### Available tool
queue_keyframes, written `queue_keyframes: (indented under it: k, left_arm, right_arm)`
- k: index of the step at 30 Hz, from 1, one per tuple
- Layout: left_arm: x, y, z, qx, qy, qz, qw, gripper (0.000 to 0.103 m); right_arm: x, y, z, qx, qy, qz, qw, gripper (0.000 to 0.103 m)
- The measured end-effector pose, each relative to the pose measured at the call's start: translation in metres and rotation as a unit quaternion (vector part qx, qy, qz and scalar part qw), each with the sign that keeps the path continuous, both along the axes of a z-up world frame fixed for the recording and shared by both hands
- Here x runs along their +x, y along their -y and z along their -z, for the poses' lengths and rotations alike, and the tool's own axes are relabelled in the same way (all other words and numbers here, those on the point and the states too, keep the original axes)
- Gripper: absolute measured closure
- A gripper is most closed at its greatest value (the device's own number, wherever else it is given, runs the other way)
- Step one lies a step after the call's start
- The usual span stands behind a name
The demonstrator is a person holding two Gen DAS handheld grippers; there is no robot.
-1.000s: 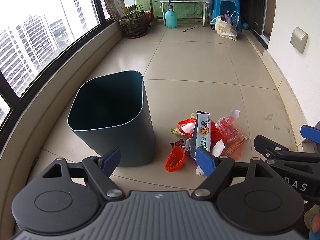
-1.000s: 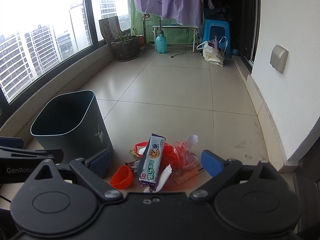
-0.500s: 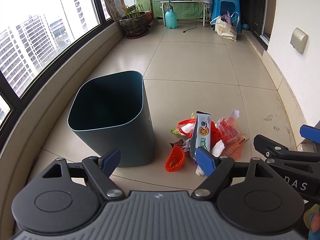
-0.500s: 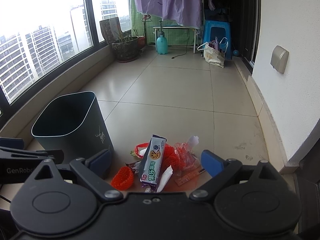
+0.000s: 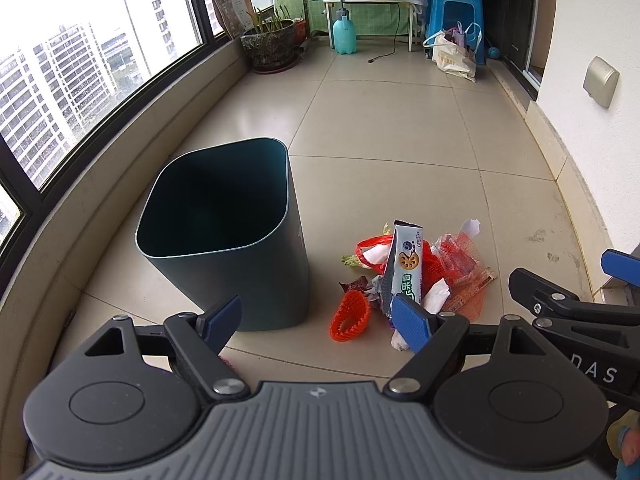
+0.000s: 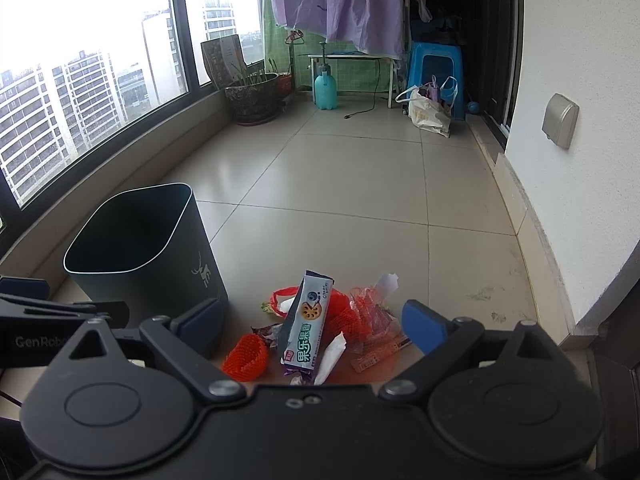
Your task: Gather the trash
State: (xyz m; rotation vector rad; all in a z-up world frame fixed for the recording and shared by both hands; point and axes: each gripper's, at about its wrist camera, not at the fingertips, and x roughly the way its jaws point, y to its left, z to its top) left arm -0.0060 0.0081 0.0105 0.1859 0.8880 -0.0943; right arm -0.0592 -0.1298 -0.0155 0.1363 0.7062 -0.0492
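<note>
both grippers hang above the floor with fingers spread wide and nothing between them: left gripper (image 5: 318,322), then right gripper (image 6: 314,322). dark green bin (image 5: 224,236) stands upright. just right of the bin lie an orange foam net (image 5: 350,318), a biscuit wrapper (image 5: 406,266) and red mesh netting (image 5: 460,276).

Home balcony: hanging laundry (image 6: 340,0), potted plant (image 6: 252,96), high-rise windows (image 5: 80,60).
</note>
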Motion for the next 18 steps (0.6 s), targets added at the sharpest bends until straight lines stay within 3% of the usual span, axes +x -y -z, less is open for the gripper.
queue_keyframes:
  k: [18]
  left_arm:
    - [0.0021,-0.0054,-0.0050,-0.008,0.005,-0.004,0.9999,0.021]
  right_arm:
    - [-0.0001,0.0011,0.0011,0.004,0.002,0.007,1.000,0.006]
